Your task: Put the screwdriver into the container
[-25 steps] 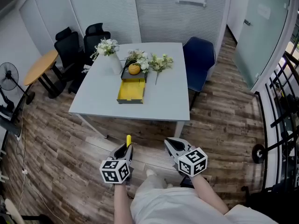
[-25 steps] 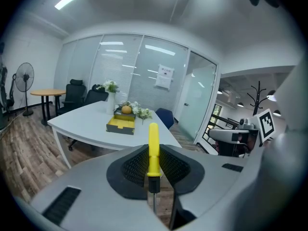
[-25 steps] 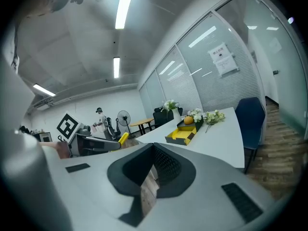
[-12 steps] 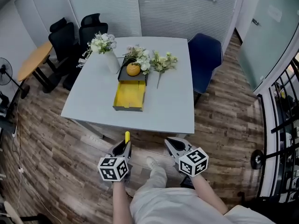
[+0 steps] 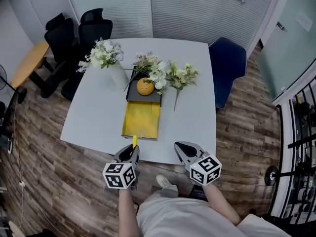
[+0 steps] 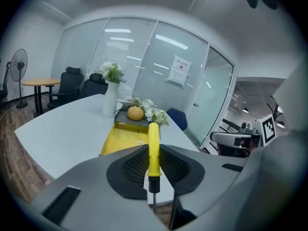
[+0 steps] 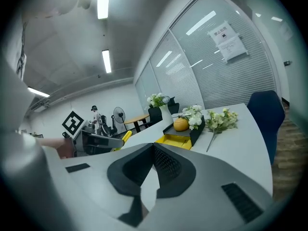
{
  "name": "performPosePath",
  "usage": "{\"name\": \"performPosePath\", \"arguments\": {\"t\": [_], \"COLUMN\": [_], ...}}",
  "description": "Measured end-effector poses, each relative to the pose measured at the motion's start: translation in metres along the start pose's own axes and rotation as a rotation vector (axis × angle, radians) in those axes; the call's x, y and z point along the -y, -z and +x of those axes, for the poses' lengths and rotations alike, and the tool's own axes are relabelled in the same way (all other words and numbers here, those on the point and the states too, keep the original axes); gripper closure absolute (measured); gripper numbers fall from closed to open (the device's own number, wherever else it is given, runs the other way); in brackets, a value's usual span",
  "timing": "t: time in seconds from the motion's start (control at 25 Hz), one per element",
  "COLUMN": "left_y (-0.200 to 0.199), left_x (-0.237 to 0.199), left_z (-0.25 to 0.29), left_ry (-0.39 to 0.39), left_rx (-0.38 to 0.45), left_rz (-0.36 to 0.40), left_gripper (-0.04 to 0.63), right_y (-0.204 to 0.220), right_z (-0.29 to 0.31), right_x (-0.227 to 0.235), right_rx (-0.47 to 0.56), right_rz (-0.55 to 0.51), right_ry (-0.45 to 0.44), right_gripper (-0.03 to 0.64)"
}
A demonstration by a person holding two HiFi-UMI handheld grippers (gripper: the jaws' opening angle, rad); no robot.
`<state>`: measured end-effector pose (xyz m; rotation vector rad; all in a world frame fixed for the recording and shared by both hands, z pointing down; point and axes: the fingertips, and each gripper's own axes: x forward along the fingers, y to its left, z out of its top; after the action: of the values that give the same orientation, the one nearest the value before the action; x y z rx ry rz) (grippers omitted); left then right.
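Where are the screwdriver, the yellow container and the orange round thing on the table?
screwdriver (image 6: 153,148): left gripper view, middle of its yellow handle.
yellow container (image 5: 141,121): head view, its bare yellow floor.
orange round thing (image 5: 145,86): head view, the middle of its top.

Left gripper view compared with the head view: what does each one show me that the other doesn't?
Only the left gripper view shows the left gripper shut on the screwdriver up close, jaws pressing its yellow handle, metal shaft toward the camera. Only the head view shows the white table in full outline, the person's shoe and the gripper's marker cube. Both show the open yellow container, the orange round object behind it and the vase of flowers.
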<state>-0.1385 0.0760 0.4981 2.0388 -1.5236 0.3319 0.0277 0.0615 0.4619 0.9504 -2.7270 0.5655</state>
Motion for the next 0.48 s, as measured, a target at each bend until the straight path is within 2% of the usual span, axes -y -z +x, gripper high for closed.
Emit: {"name": "performPosePath", "arguments": {"t": [0.24,0.48], "left_y": [-0.027,-0.039], "left_x": [-0.026,-0.041], "left_z": [0.039,0.054], "left_ry": [0.023,0.031], "left_rx": [-0.015,-0.019], "left_rz": [0.006,0.008], "left_gripper": [0.528,0.528], "right_y": [-0.018,-0.028], "right_z": [0.045,0.068], "right_x": [0.023,0.029], "right_rx": [-0.006,-0.005], "right_rz": [-0.02,-0.033], "right_ry": [0.006,-0.004], "right_gripper": [0.601,0.601]}}
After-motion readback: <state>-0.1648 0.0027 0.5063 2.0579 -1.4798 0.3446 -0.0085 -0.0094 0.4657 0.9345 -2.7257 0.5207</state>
